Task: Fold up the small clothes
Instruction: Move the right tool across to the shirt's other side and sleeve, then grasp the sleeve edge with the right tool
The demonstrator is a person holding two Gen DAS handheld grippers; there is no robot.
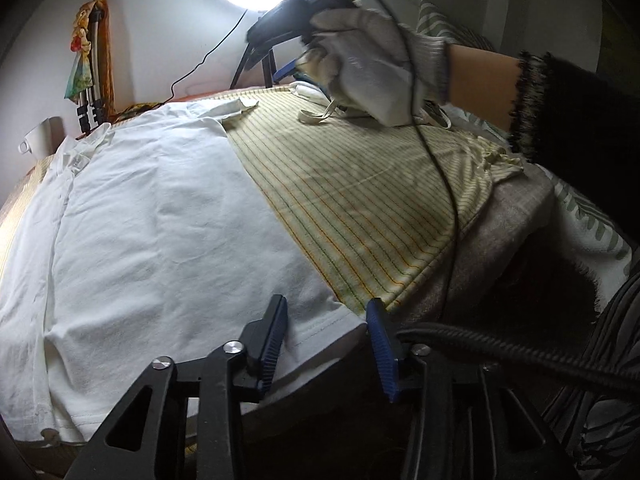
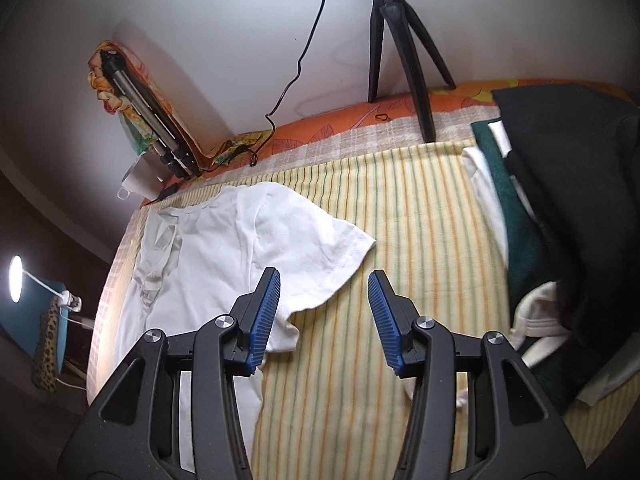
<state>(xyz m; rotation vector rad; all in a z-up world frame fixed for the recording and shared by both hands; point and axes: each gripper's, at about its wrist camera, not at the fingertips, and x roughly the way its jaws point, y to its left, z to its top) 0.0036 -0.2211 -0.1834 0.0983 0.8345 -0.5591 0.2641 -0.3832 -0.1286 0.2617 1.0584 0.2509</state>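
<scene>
Left tongs [image 1: 328,344]: we hold them released, straddling the hem corner of the white shirt [image 1: 160,220], ready to pinch.
Right tongs [image 2: 324,320]: released over the sleeve [image 2: 320,248], grasping nothing.
Shirt: spread flat across the bed [image 2: 400,200], near its left edge, so we can fold.
Folded pile [image 2: 560,200]: right edge, apart.

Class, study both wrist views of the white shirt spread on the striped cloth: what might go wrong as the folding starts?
1. The left tool stands open over the white shirt's hem corner at the surface edge; a shallow pinch may slip off.
2. A black cable trails across the striped cloth and may snag.
3. The right tool hovers open beside the sleeve and may catch the cloth too.
</scene>
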